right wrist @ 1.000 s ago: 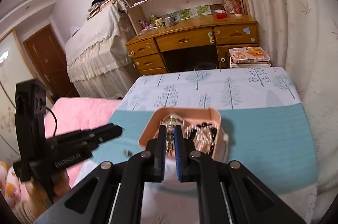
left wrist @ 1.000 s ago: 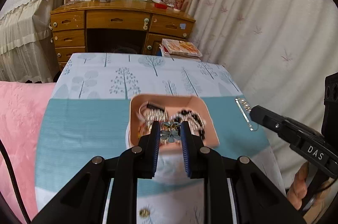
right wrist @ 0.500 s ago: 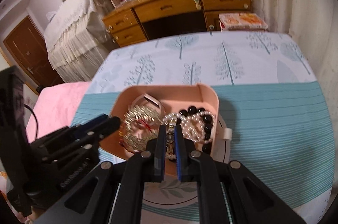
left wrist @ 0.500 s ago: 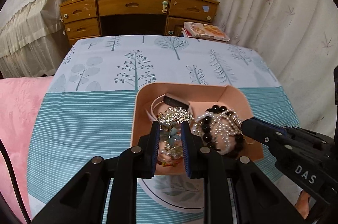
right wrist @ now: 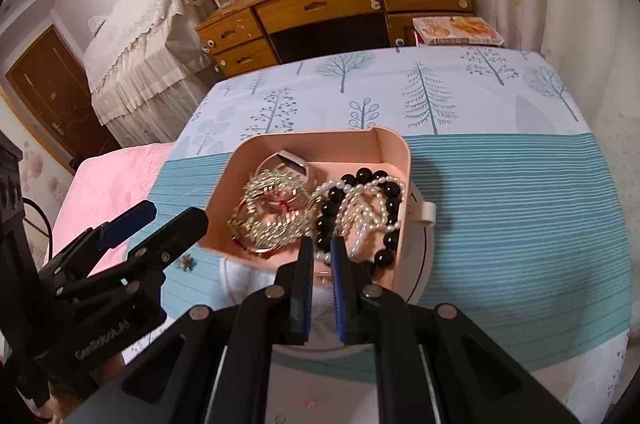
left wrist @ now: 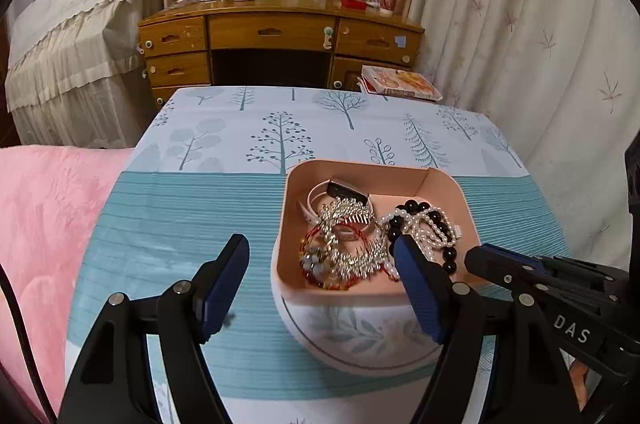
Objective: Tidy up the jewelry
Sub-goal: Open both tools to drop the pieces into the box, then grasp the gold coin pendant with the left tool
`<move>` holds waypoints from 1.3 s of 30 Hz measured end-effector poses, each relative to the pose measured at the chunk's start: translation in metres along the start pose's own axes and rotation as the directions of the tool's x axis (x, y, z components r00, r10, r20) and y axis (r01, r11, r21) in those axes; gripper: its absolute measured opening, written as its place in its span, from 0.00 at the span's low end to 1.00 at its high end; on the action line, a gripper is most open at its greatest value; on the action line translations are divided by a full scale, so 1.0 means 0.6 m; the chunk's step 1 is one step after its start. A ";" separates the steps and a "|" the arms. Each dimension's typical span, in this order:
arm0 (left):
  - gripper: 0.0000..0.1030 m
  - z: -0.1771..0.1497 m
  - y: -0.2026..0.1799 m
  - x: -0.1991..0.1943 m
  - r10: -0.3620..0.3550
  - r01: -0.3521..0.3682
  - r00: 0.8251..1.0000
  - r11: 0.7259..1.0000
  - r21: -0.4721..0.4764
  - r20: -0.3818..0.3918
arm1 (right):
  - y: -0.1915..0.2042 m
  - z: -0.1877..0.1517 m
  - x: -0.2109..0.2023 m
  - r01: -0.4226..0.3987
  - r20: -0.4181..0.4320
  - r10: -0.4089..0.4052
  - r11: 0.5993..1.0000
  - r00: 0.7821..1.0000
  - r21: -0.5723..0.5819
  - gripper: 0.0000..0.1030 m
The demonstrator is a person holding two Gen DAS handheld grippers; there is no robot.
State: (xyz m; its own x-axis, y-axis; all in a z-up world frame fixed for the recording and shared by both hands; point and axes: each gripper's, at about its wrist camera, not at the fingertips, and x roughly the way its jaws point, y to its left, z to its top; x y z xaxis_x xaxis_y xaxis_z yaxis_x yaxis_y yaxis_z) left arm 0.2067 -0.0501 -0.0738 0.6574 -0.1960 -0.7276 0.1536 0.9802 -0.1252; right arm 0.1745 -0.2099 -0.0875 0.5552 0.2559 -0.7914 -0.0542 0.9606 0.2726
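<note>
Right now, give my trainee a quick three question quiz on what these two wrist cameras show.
1. True or false: the left gripper has its jaws spread wide.
2. Which sits at the right side of the pink tray: A) the silver combs, B) the black bead bracelet with the pearl strand, C) a book?
3. Fill in: the pink tray rests on a white ____.

Key: 1 true. 2 B. 3 plate.
</note>
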 end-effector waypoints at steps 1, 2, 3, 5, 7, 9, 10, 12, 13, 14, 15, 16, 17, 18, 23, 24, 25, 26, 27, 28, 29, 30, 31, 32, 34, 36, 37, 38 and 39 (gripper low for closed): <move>0.72 -0.004 0.002 -0.007 0.003 -0.003 1.000 1.000 -0.004 0.005 | 0.003 -0.004 -0.007 -0.006 0.004 0.006 1.000 1.000 -0.003 0.09; 0.73 -0.007 0.003 -0.014 0.003 -0.003 1.000 1.000 -0.008 0.009 | 0.010 -0.013 -0.020 -0.022 0.008 0.022 1.000 1.000 -0.007 0.09; 0.73 -0.010 0.005 -0.021 0.003 -0.003 1.000 1.000 -0.010 0.013 | 0.010 -0.013 -0.020 -0.022 0.008 0.022 1.000 1.000 -0.007 0.09; 0.74 -0.016 0.006 -0.037 0.008 -0.008 1.000 1.000 -0.014 0.026 | 0.016 -0.022 -0.033 -0.032 0.014 0.032 0.999 0.999 -0.010 0.09; 0.74 -0.024 0.007 -0.055 0.010 -0.010 0.999 1.000 -0.015 0.039 | 0.024 -0.035 -0.048 -0.034 0.027 0.034 0.999 0.999 -0.021 0.09; 0.74 -0.031 0.007 -0.068 0.007 -0.006 0.999 1.000 -0.015 0.047 | 0.030 -0.047 -0.061 -0.040 0.035 0.041 0.999 0.999 -0.027 0.09; 0.74 -0.035 0.006 -0.074 0.008 -0.007 0.999 1.000 -0.015 0.049 | 0.032 -0.051 -0.066 -0.045 0.036 0.046 0.999 0.998 -0.029 0.09; 0.74 -0.042 0.004 -0.083 0.004 -0.003 0.999 1.000 -0.009 0.052 | 0.037 -0.065 -0.077 -0.053 0.038 0.054 0.998 0.998 -0.032 0.09; 0.74 -0.046 0.003 -0.088 0.002 -0.002 0.999 1.000 -0.006 0.052 | 0.038 -0.070 -0.081 -0.055 0.038 0.057 0.998 0.998 -0.032 0.09; 0.74 -0.052 0.001 -0.093 0.001 -0.001 0.999 1.000 -0.002 0.053 | 0.039 -0.077 -0.085 -0.060 0.038 0.061 0.998 0.997 -0.032 0.09; 0.74 -0.056 -0.001 -0.097 0.000 -0.001 0.999 1.000 0.004 0.054 | 0.040 -0.084 -0.089 -0.064 0.038 0.065 0.998 0.997 -0.030 0.09; 0.74 -0.059 -0.004 -0.100 0.001 -0.002 0.998 1.000 0.008 0.056 | 0.040 -0.089 -0.092 -0.066 0.038 0.067 0.997 0.997 -0.028 0.09; 0.74 -0.062 -0.006 -0.104 0.003 -0.003 0.998 1.000 0.013 0.057 | 0.040 -0.096 -0.096 -0.069 0.037 0.070 0.997 0.997 -0.026 0.09; 0.74 -0.066 -0.008 -0.107 0.003 -0.004 0.998 1.000 0.016 0.057 | 0.041 -0.107 -0.101 -0.073 0.037 0.074 0.997 0.997 -0.021 0.09; 0.74 -0.085 -0.010 -0.121 -0.002 0.001 0.999 1.000 0.028 0.053 | 0.038 -0.129 -0.109 -0.071 0.035 0.071 0.997 0.997 -0.013 0.09; 0.74 -0.089 -0.009 -0.123 -0.003 0.001 0.999 1.000 0.030 0.052 | 0.037 -0.132 -0.110 -0.069 0.034 0.070 0.998 0.997 -0.013 0.09; 0.74 -0.094 -0.009 -0.126 -0.002 0.001 0.999 0.999 0.034 0.049 | 0.036 -0.138 -0.110 -0.065 0.034 0.065 0.998 0.997 -0.015 0.09; 0.74 -0.097 -0.010 -0.127 -0.002 0.000 0.999 0.999 0.036 0.047 | 0.036 -0.142 -0.110 -0.057 0.034 0.057 0.998 0.998 -0.018 0.09; 0.74 -0.102 -0.010 -0.129 -0.002 0.000 0.999 0.999 0.040 0.044 | 0.032 -0.150 -0.110 -0.041 0.032 0.041 0.999 0.999 -0.021 0.09; 0.74 -0.106 -0.010 -0.130 0.000 -0.001 0.999 0.999 0.043 0.042 | 0.032 -0.150 -0.110 -0.041 0.032 0.041 0.999 0.999 -0.021 0.09; 0.74 -0.110 -0.009 -0.132 0.002 -0.004 0.999 0.999 0.046 0.039 | 0.030 -0.153 -0.109 -0.038 0.030 0.038 0.999 0.999 -0.020 0.09; 0.74 -0.115 -0.008 -0.133 0.005 -0.007 0.999 0.999 0.048 0.036 | 0.028 -0.155 -0.109 -0.039 0.028 0.039 0.999 0.999 -0.018 0.09; 0.74 -0.122 -0.005 -0.137 0.005 -0.006 0.999 0.999 0.051 0.032 | 0.027 -0.159 -0.110 -0.040 0.027 0.040 0.999 0.999 -0.015 0.09; 0.75 -0.126 -0.003 -0.139 0.003 -0.005 1.000 0.999 0.055 0.029 | 0.026 -0.162 -0.111 -0.039 0.025 0.040 0.999 0.999 -0.014 0.09; 0.75 -0.139 0.004 -0.142 0.004 -0.005 1.000 0.998 0.058 0.019 | 0.026 -0.168 -0.114 -0.034 0.026 0.035 0.999 0.999 -0.020 0.09; 0.76 -0.154 0.014 -0.144 -0.005 0.005 1.000 0.998 0.060 -0.001 | 0.027 -0.175 -0.115 -0.025 0.026 0.026 0.999 0.999 -0.032 0.09; 0.78 -0.162 0.019 -0.144 -0.014 0.015 1.000 0.998 0.060 -0.011 | 0.028 -0.182 -0.116 -0.021 0.026 0.022 0.999 0.999 -0.045 0.09; 0.83 -0.168 0.026 -0.144 -0.023 0.024 1.000 0.998 0.060 -0.017 | 0.028 -0.182 -0.116 -0.021 0.026 0.022 0.999 0.999 -0.045 0.09; 0.86 -0.174 0.032 -0.144 -0.028 0.029 0.999 0.998 0.059 -0.021 | 0.028 -0.185 -0.116 -0.020 0.026 0.022 0.999 0.999 -0.049 0.09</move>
State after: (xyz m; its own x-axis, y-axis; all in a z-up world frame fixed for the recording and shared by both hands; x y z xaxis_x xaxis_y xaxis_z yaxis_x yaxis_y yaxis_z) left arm 0.0757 -0.0111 -0.0837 0.6370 -0.2225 -0.7380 0.2159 0.9706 -0.1063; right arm 0.0426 -0.1997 -0.0886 0.5755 0.2738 -0.7706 -0.1065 0.9593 0.2614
